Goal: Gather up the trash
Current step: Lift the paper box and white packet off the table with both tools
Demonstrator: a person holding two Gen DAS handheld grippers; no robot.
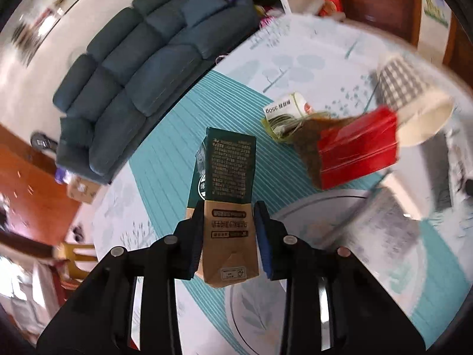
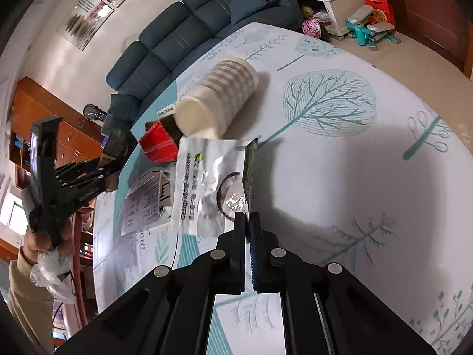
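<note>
While the left hand-held gripper (image 1: 227,236) clamped the green-and-tan paper carton (image 1: 226,204) above the worktop (image 1: 183,136), the right hand-held gripper (image 2: 247,227) pinched the silver foil pouch (image 2: 207,186) by its edge. That thin hold could slip if the pouch snagged on the red box (image 2: 158,148).

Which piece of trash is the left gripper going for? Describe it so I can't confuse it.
On the table, on its teal striped band, the carton stands between the left gripper's pads. It is tall, dark green above and brown below, unlike the red box and the checked paper cup.
</note>
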